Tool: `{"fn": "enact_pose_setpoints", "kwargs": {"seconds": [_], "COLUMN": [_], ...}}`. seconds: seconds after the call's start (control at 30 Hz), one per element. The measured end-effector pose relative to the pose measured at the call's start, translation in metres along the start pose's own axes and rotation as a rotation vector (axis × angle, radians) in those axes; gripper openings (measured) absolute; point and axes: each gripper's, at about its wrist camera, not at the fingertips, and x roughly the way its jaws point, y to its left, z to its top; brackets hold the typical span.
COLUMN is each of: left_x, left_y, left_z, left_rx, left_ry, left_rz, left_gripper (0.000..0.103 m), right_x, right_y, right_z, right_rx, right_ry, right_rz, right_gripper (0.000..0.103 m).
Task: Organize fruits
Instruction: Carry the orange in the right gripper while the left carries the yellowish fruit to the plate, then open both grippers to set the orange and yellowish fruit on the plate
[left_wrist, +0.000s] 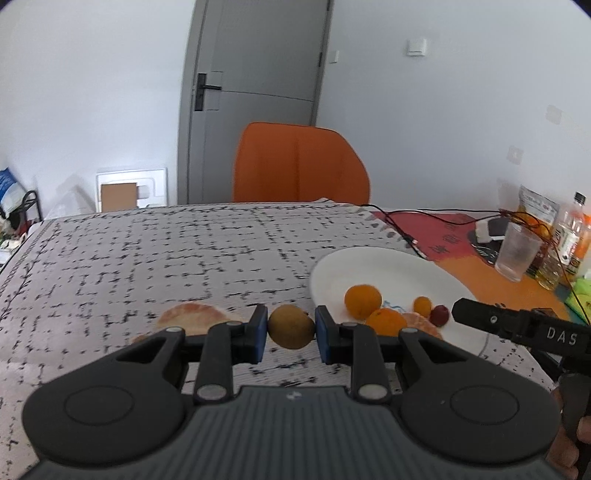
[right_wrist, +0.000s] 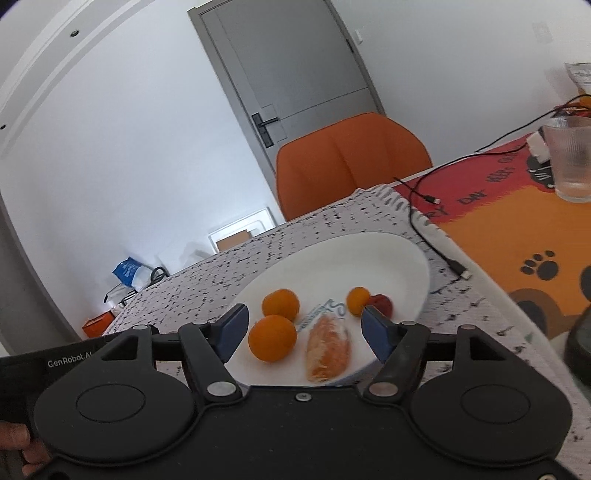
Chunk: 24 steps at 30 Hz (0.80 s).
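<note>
Kiwi is pinched in the left gripper, just above the cloth beside the plate. Right gripper is spread, empty, over the plate's two oranges and peeled segment.

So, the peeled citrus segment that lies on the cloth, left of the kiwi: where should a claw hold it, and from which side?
Probably across its narrow width, at the middle. The peeled segment lies flat on the cloth, long side crosswise, so come from above. It looks soft; close gently. The left claw already holds the kiwi.
</note>
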Motion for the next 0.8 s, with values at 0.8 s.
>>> {"fn": "enact_pose_setpoints", "kwargs": {"seconds": [0.8], "left_x": [0.024], "left_y": [-0.053], "left_z": [0.024], "left_rx": [0.111], "left_ry": [-0.029], "left_rz": [-0.051], "left_gripper": [0.031], "right_x": [-0.024], "right_y": [-0.027], "right_z": [0.007], "right_rx": [0.043], "right_ry": [-0.052], "right_rz": [-0.001], "right_gripper": [0.07]}}
